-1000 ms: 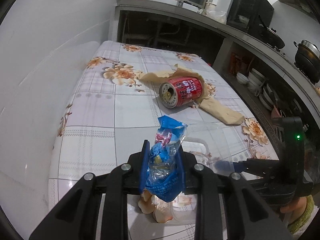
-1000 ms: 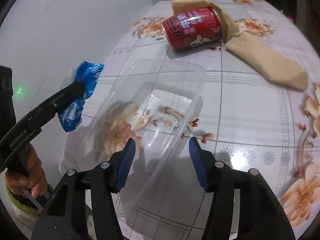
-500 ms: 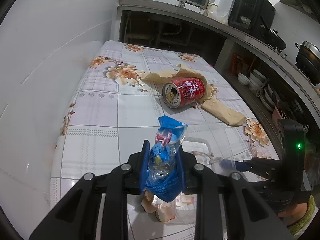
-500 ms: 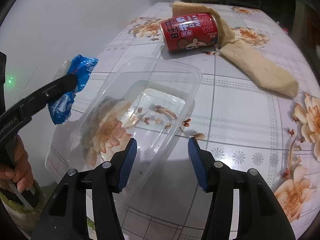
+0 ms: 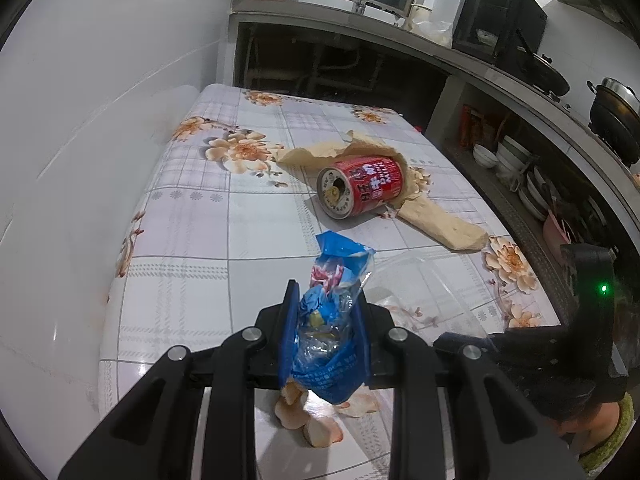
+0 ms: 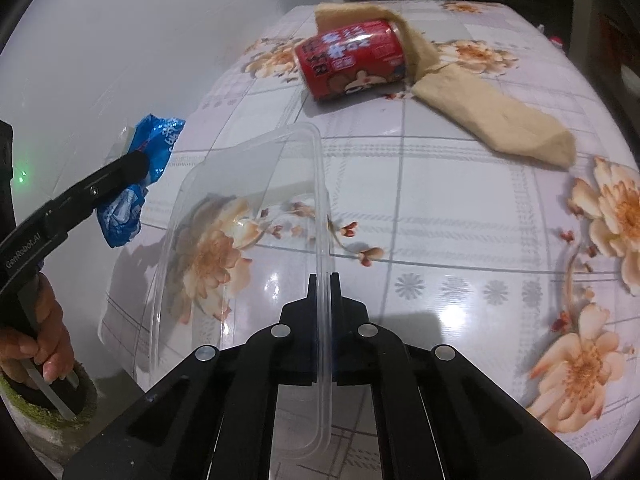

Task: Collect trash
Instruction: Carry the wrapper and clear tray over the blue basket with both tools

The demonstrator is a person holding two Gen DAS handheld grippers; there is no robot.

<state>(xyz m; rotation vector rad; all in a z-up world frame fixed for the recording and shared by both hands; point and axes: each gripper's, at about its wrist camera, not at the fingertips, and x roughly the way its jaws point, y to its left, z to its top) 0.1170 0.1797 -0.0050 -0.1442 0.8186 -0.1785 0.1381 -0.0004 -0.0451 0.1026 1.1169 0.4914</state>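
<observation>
— Clear plastic, that container (image 6: 240,216): who has it?
— The right gripper (image 6: 324,280). Its jaws have just been closing, and they now pinch the container's rim edge-on, with the tub tilted up to the claw's left over the flowered tablecloth (image 6: 460,240).
— And the left gripper (image 5: 326,308)?
— Clenched on a crumpled blue wrapper (image 5: 332,320), which sticks up between its blue pads.
— What trash lies loose?
— A red can (image 5: 360,188) on its side, well ahead of both claws, resting on a tan paper bag (image 5: 440,224) that trails to its right. A person's hand (image 6: 36,344) grips the left handle.
</observation>
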